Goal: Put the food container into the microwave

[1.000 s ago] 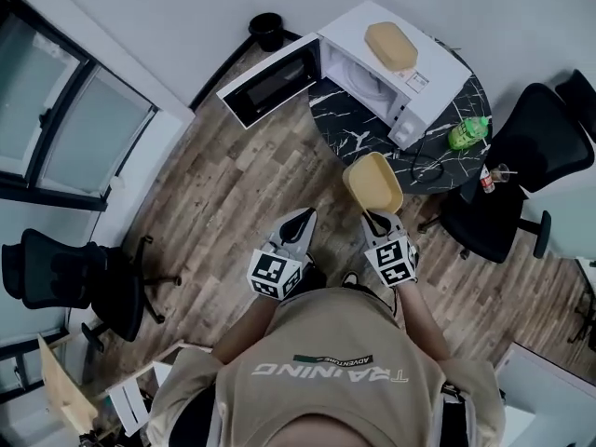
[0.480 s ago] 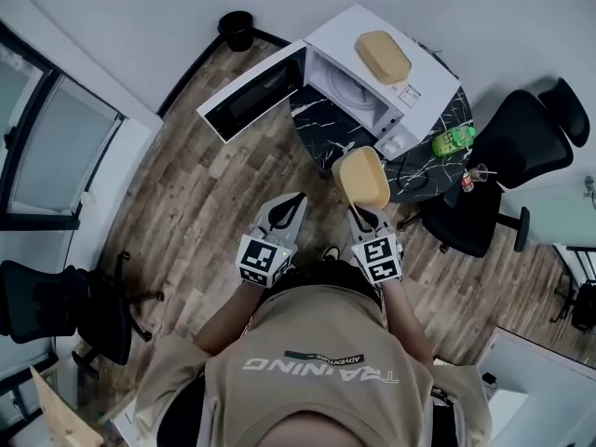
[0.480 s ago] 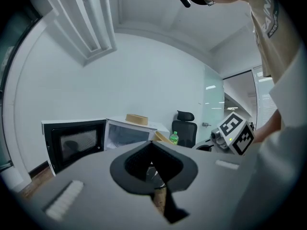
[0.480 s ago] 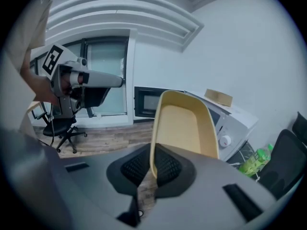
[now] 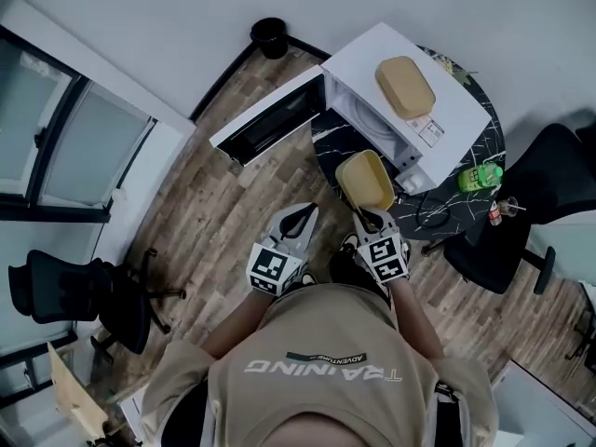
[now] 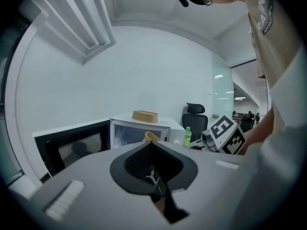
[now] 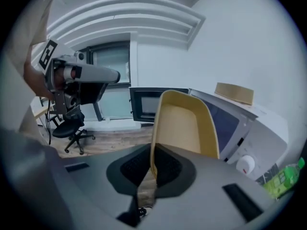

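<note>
My right tongs (image 5: pixel 376 218) (image 7: pixel 152 169) are clamped on the near rim of the container (image 5: pixel 365 180) (image 7: pixel 184 126), one jaw inside the wall and one outside. The container is a shallow yellow tub. It hangs in the air past the jaw tips, tilted up on end so its open side faces my left. In the right gripper view it rises from the jaws and covers part of the microwave's opening.

In the head view the container shows against the near edge of the round black bench (image 5: pixel 343 144), just in front of the microwave (image 5: pixel 447 110) (image 7: pixel 240 123). It has not entered the cavity. The microwave stands across the middle of the bench. Its door (image 5: pixel 270 119) (image 7: pixel 148 104) is swung fully open, out past the bench's left edge and over the wood floor (image 5: pixel 214 212).

My left tongs (image 5: pixel 296 220) (image 6: pixel 151 150) are pressed together with nothing between them. They sit beside the right tongs, lower and to the left, off the bench's near edge and clear of the container. From the left gripper view only a small yellow sliver of the container (image 6: pixel 151 137) shows above the jaws.

A tan box (image 5: pixel 405 88) (image 7: pixel 234 93) lies on top of the microwave. A green bottle (image 5: pixel 480 177) (image 7: pixel 283 181) stands at the bench's right edge.
</note>
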